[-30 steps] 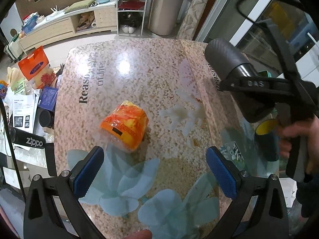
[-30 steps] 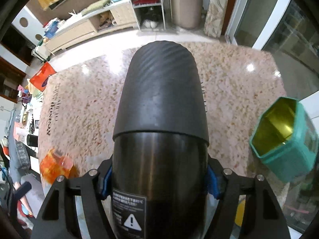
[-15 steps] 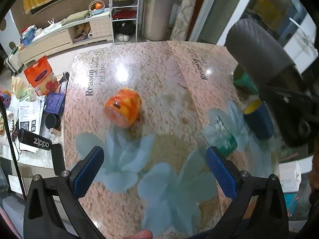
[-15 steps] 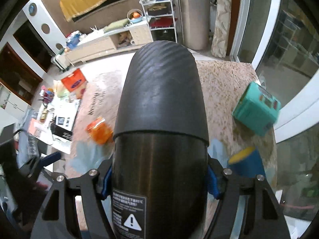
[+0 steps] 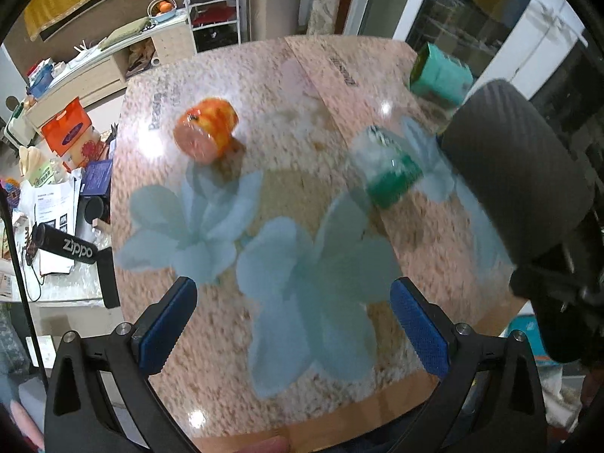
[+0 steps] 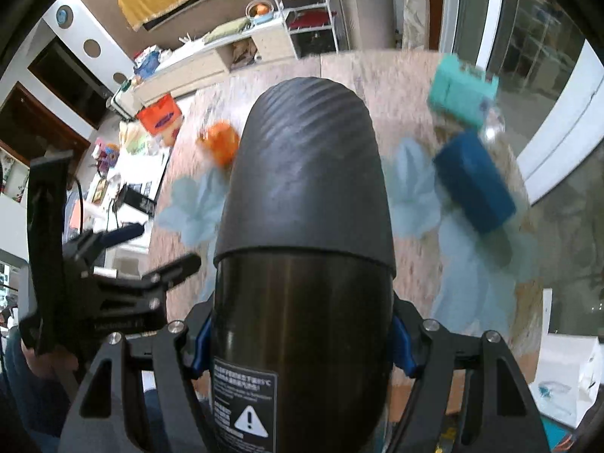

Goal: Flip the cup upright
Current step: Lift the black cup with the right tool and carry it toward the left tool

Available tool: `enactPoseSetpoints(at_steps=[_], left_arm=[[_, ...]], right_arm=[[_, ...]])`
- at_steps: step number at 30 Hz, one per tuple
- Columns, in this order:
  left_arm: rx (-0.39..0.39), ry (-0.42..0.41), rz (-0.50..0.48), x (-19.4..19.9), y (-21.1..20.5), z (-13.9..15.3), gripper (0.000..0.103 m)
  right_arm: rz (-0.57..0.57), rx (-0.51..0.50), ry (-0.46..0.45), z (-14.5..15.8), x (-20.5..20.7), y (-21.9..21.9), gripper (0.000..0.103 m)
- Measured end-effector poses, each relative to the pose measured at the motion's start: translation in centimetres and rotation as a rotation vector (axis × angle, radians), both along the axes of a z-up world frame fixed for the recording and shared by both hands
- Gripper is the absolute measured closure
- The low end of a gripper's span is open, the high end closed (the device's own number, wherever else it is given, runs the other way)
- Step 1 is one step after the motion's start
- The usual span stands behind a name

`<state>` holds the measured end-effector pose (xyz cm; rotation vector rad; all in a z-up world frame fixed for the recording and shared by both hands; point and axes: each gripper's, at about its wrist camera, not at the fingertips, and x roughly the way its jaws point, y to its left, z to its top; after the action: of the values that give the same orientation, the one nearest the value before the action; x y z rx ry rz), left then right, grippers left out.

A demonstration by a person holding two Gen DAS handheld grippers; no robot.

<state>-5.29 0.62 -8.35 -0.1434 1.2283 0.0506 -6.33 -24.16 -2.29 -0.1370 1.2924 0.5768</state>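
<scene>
Right gripper (image 6: 302,343) jaws clamp black cup (image 6: 305,226), I hold it above bench (image 5: 302,75), not set down. Left gripper (image 5: 294,324) jaws wide, empty. Risk: smooth steel body slips during turn, hits green bottle (image 5: 389,166).

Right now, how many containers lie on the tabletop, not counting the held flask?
4: orange cup far left, green-labelled bottle centre, teal box far right, blue cup near it. More may hide behind the black flask.

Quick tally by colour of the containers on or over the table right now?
Black: 1, the flask held in the right gripper
Orange: 1, cup on its side
Green and clear: 1, cup
Teal: 1, box
Blue: 1, cup
Total: 5
</scene>
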Motion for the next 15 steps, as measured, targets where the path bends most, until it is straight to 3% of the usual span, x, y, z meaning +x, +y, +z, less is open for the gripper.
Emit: enactPoseSetpoints(at_steps=[6, 15], left_arm=[[0.017, 0.041, 0.013, -1.9, -1.5, -1.4, 0.0], [-0.021, 0.076, 0.062, -3.9, -2.1, -4.3, 0.0]], right_arm=[[0.047, -0.002, 0.052, -3.1, -1.9, 0.4, 0.033], [0.088, -0.036, 0.103, -8.0, -3.3, 1.9, 0.033]])
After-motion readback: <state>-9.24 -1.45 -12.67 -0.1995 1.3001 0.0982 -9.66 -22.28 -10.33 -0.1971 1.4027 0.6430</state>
